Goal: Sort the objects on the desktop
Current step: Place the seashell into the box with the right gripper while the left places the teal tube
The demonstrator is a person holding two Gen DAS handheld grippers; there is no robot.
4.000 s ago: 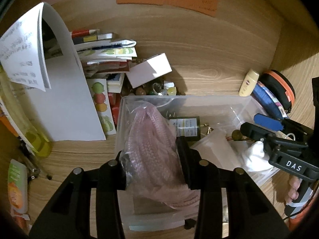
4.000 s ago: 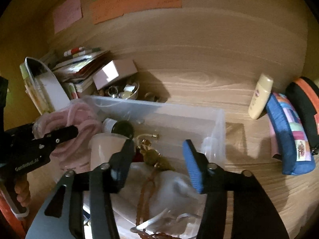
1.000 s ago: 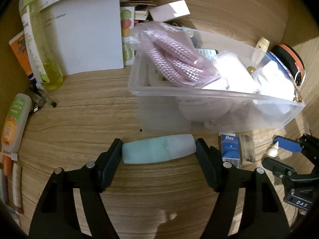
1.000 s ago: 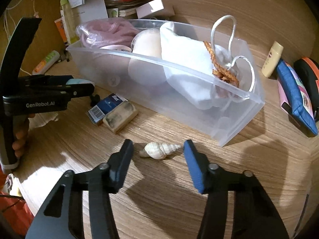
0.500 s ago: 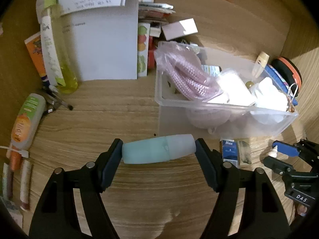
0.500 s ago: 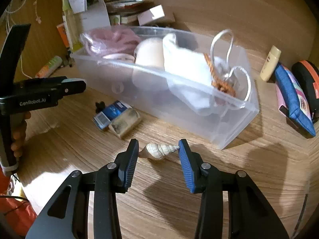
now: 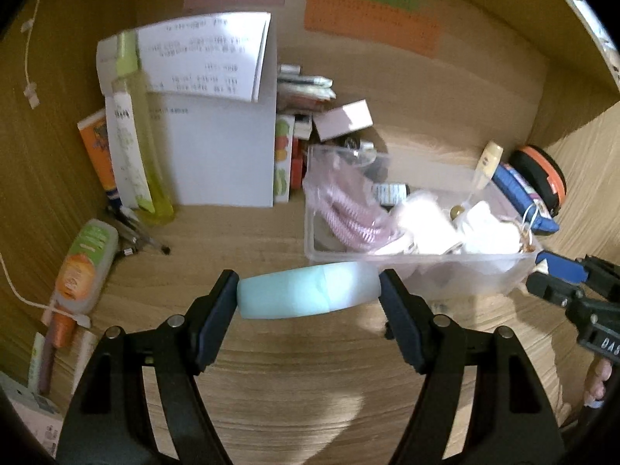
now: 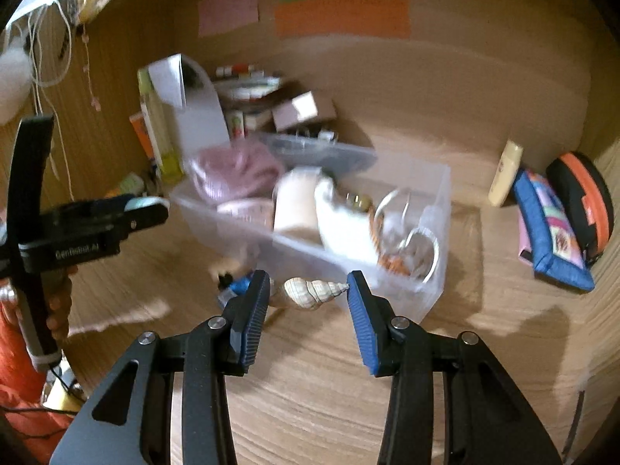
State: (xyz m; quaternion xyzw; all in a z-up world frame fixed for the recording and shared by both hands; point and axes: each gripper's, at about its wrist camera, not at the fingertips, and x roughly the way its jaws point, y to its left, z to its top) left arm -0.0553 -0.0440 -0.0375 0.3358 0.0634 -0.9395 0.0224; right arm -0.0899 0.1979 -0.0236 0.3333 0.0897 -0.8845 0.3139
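Note:
My left gripper point(image 7: 308, 294) is shut on a pale teal bottle point(image 7: 308, 296), held crosswise above the wooden desk, in front of the clear plastic bin point(image 7: 426, 261). My right gripper point(image 8: 308, 290) is shut on a cream spiral seashell point(image 8: 314, 292), lifted above the desk in front of the bin point(image 8: 434, 271). The bin holds a pink cord bundle point(image 7: 348, 213), a white pouch point(image 8: 345, 228) and small items. The left gripper also shows in the right wrist view point(image 8: 143, 209), and the right gripper in the left wrist view point(image 7: 550, 275).
A blue box and an eraser point(image 8: 236, 286) lie on the desk by the bin. Papers and books point(image 7: 217, 147), a yellow bottle point(image 7: 143, 147) and tubes point(image 7: 81, 267) stand at the left. A blue pouch point(image 8: 550, 232), an orange case point(image 8: 585, 201) and a cream bottle point(image 8: 503, 174) are at the right.
Both grippers have risen from the desk with their loads. The right gripper has closed on the seashell and lifted it. The views have tilted up toward the back wall.

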